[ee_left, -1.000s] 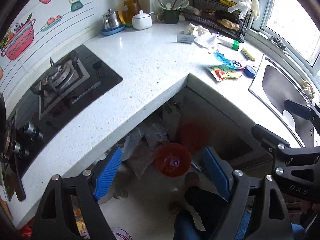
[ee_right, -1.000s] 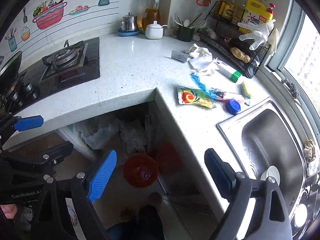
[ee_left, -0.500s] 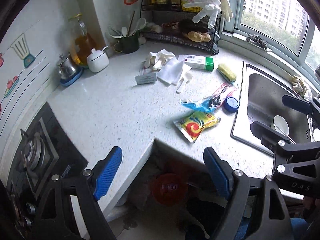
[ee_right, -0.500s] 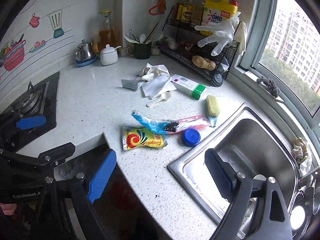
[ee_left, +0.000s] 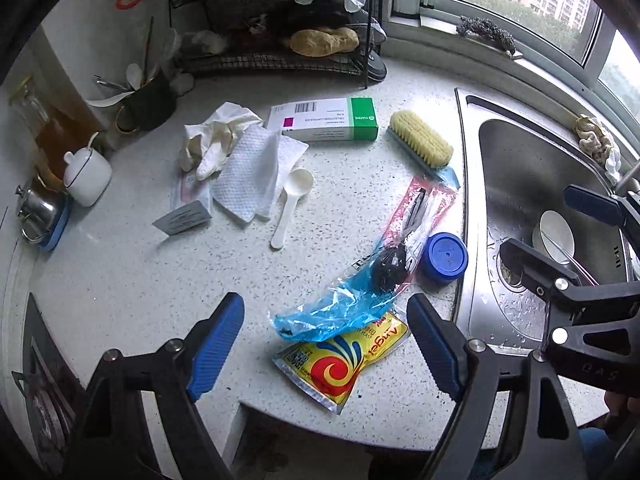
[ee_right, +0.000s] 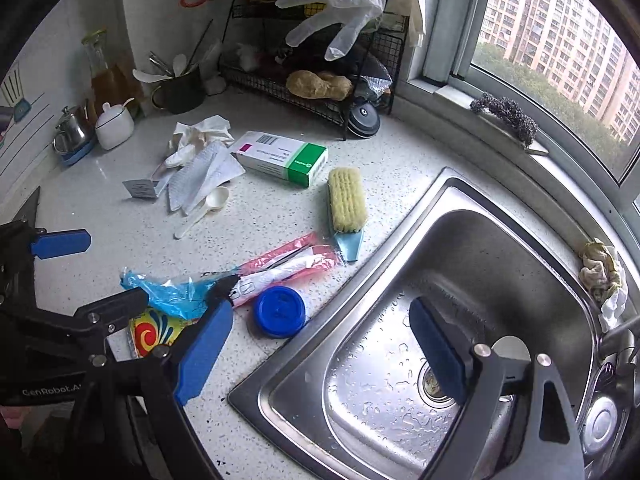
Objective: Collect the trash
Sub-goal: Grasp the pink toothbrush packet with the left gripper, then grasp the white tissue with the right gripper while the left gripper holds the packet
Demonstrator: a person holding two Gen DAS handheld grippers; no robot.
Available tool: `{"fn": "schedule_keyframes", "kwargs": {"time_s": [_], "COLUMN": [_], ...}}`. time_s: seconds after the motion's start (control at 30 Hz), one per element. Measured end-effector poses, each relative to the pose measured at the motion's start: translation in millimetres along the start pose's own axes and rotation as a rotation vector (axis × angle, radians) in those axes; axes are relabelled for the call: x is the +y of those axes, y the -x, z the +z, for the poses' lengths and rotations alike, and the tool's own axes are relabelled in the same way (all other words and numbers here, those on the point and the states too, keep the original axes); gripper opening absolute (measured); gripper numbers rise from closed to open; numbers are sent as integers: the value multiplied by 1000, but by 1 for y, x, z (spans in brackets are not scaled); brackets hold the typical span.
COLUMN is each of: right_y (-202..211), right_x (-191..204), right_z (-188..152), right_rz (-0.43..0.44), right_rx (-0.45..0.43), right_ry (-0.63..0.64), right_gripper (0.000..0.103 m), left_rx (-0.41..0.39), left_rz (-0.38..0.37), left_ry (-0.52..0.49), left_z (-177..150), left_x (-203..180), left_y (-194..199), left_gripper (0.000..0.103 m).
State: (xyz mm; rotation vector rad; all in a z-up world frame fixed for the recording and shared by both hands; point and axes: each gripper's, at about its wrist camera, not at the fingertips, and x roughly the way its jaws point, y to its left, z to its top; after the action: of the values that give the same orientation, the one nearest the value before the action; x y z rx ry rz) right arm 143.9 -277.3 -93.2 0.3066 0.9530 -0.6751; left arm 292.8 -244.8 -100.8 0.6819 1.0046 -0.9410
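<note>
Your left tool [ee_left: 326,350] hangs released over the yellow packet [ee_left: 340,364] on the surface [ee_left: 120,280]; right tool [ee_right: 320,354] released, above sink [ee_right: 500,248].

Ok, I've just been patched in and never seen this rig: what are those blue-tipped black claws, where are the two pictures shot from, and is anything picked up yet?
There is no robot arm here. A person holds a two-finger claw in each hand, and a wide-angle camera on each claw looks forward along its blue fingers.

The left claw's view shows the left gripper over the speckled counter, with the right claw showing at its right edge. The right claw's view shows the right gripper over the corner of the steel sink.

Both stand open and hold nothing.

On the counter lie a yellow sachet, a blue plastic bag, a pink wrapper, a blue lid, a scrub brush, a white spoon, crumpled tissue and a green-and-white box.
</note>
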Motion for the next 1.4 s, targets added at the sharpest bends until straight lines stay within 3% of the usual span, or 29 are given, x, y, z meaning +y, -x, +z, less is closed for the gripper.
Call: {"fn": "schedule_keyframes", "kwargs": {"time_s": [0.3, 0.7, 0.8, 0.87, 0.97, 1.13, 1.4], "right_y": [-35, -55, -50, -46, -44, -34, -32], "right_x": [-24, -33, -31, -30, -24, -13, 18], "right_z": [-10, -14, -12, -11, -7, 5, 51], "right_rz": [-24, -114, -134, -146, -158, -140, -13], "right_rx": [107, 181, 182, 178, 172, 141, 78], "right_ry": [-78, -230, -262, -277, -284, -266, -158], "right_gripper": [89, 89, 89, 89, 89, 89, 89], "left_rx": [129, 169, 140, 131, 105, 35, -29], "left_rz": [-88, -163, -182, -187, -206, -216, -135], "left_ry": [-106, -272, -314, -326, -314, -275, -93], "left_z": [16, 32, 35, 42, 47, 51, 60], "left_x": [-21, -35, -36, -36, -30, -13, 44], "left_y": [-54, -98, -95, -94, -88, -61, -29], "left_gripper": [82, 80, 61, 39, 31, 28, 28]}}
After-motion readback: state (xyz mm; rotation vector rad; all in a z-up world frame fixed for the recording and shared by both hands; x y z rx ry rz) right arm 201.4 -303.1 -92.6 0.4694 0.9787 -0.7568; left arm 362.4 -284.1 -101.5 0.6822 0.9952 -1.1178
